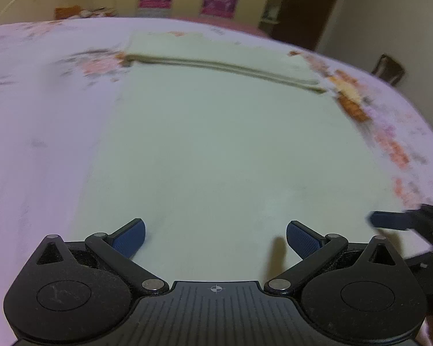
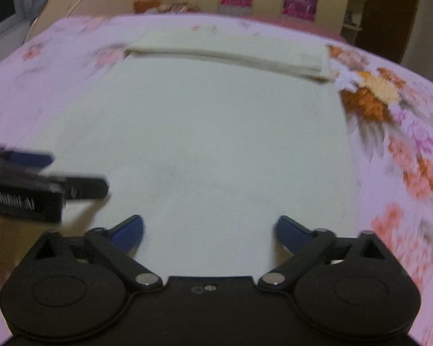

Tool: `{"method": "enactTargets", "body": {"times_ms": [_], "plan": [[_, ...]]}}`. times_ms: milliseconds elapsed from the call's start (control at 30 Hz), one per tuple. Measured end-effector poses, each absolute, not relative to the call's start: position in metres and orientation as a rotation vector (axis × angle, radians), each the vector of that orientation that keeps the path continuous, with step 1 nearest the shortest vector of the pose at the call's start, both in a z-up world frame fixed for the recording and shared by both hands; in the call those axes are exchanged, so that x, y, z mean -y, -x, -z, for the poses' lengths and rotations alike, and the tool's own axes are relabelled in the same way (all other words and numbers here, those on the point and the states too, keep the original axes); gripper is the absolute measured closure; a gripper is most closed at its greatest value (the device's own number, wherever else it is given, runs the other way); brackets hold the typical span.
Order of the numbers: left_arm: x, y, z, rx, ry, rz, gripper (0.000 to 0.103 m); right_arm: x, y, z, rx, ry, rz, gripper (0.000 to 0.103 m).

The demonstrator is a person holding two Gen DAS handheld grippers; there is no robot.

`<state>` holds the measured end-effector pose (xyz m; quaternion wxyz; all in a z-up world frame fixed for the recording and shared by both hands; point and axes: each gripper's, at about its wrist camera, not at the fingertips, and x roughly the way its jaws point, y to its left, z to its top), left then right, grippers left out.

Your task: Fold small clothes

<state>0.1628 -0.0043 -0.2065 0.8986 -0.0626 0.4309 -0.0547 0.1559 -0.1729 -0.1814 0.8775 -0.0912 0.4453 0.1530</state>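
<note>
We're mid-fold w/ a pale white cloth (image 1: 216, 144) spread flat on the floral bedsheet (image 1: 29, 115), filling the centre of both views. Its far edge is already doubled over into a thick folded band (image 2: 231, 54) across the upper part of the frame; the band's long axis runs left-right, dipping a bit toward the right. The near edge sits at the bottom of the frame, right by us. Left tongs (image 1: 215, 238) are spread wide, nothing btwn the blue pads, low over the near part of the cloth. Right tongs (image 2: 210, 232) likewise wide open & empty; each shows blurred at the side of the other's view. Next step, we reckon: pinch the near edge at two spots and carry it up toward the band. Needs both grips level, else the fold skews.
</note>
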Motion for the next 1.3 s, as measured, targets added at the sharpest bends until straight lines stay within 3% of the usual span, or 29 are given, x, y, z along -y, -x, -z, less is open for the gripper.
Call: {"method": "enactTargets", "body": {"times_ms": [200, 800, 1033, 1067, 1167, 1300], "plan": [[0.018, -0.145, 0.203, -0.911, -0.014, 0.061, 0.000, 0.183, -0.136, 0.169, -0.915, 0.117, -0.270, 0.031], [-0.044, -0.104, 0.203, -0.920, 0.044, 0.013, 0.001, 0.242, -0.095, 0.156, -0.913, 0.018, -0.062, 0.031], [-0.071, -0.094, 0.209, -0.910, 0.173, 0.095, 0.030, 0.261, -0.092, 0.161, -0.926, -0.028, -0.011, 0.031], [-0.074, -0.095, 0.209, -0.910, 0.200, 0.106, 0.041, 0.262, -0.093, 0.162, -0.931, -0.031, -0.009, 0.031], [-0.079, -0.097, 0.208, -0.927, 0.251, 0.114, 0.061, 0.265, -0.099, 0.169, -0.944, -0.055, -0.004, 0.031], [-0.085, -0.097, 0.210, -0.959, 0.309, 0.129, 0.062, 0.268, -0.102, 0.173, -0.956, -0.081, 0.003, 0.032]]}}
